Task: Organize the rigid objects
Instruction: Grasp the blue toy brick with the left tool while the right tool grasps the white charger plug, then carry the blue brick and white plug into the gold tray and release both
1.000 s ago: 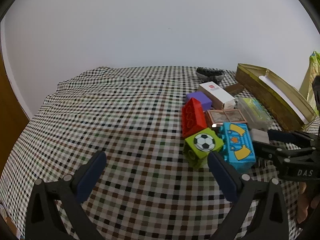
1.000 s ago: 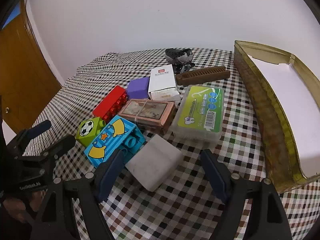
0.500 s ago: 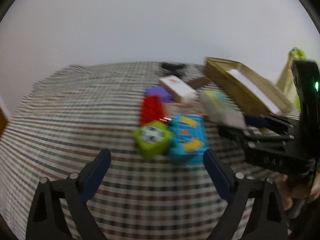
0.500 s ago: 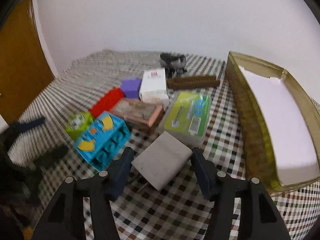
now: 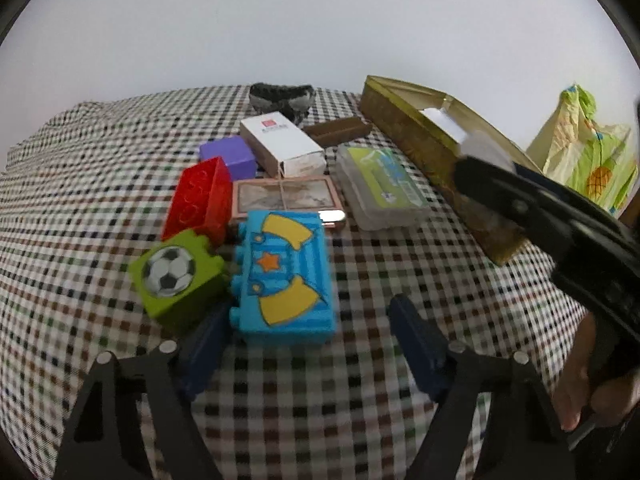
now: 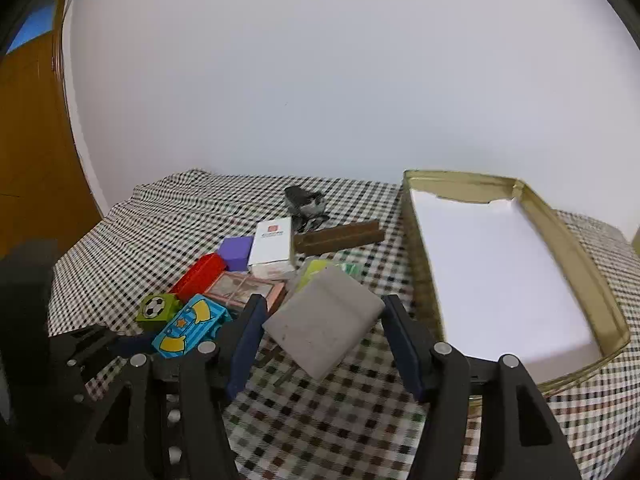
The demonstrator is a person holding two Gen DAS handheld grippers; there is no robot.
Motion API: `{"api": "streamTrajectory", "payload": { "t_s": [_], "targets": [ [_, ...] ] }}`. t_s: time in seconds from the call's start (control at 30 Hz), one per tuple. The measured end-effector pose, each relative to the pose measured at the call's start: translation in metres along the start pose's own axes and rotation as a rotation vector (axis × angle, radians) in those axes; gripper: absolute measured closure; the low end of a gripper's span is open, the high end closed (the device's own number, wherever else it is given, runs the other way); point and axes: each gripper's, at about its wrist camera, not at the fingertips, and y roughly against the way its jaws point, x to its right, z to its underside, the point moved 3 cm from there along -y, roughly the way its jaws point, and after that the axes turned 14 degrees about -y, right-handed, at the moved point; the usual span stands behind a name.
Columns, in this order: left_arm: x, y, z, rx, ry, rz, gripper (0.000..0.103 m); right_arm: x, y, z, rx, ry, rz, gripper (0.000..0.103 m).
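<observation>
My right gripper [image 6: 322, 324] is shut on a flat grey block [image 6: 324, 322] and holds it above the cloth, left of the gold tray [image 6: 568, 240]. My left gripper [image 5: 310, 334] is open, its fingers on either side of the near end of the blue toy brick [image 5: 282, 276]; I cannot tell if they touch it. Beside it sit a green football brick [image 5: 176, 276], a red brick [image 5: 200, 198], a purple block [image 5: 229, 155], a white box [image 5: 282, 144], a pink framed case [image 5: 284, 198] and a clear green-label case [image 5: 380, 186].
A brown comb [image 5: 338, 130] and a dark crumpled object [image 5: 282, 98] lie at the back. A colourful bag [image 5: 580, 148] stands at the right beyond the tray. A wooden door [image 6: 32, 140] is at the left. Checked cloth [image 5: 80, 184] covers the table.
My right gripper closed on the grey block and lifted it toward the tray. My left gripper moved in toward the blue brick.
</observation>
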Motion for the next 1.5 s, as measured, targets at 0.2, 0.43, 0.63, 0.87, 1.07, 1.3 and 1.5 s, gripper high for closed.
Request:
{"api": "streamTrajectory", "payload": {
  "t_s": [0.2,0.43,0.63,0.87,1.07,1.3,1.5],
  "targets": [
    [-0.003,-0.010,-0.008,-0.011,-0.024,-0.058,0.047,0.009,0.007,-0.007,0.028,-0.038,0.004,0.041],
    [-0.010,-0.005,-0.004,0.006,0.002,-0.040,0.061,0.020,0.014,-0.014,0.066,-0.076,0.003,0.041],
    [-0.007,0.015,0.001,0.076,0.026,-0.009,0.062,0.039,0.025,-0.024,0.124,-0.137,0.001,0.041],
    [0.010,0.039,-0.017,0.186,-0.046,-0.025,0.062,0.076,0.038,-0.038,0.204,-0.211,0.043,0.041],
    [0.030,0.050,-0.047,0.271,-0.097,-0.022,0.062,0.104,0.050,-0.048,0.259,-0.285,0.069,0.041],
    [0.068,0.047,-0.084,0.335,-0.154,0.014,0.062,0.138,0.054,-0.060,0.330,-0.252,0.219,0.041],
    [0.115,0.032,-0.109,0.367,-0.217,0.048,0.062,0.165,0.046,-0.067,0.338,-0.212,0.318,0.041]
  ]
}}
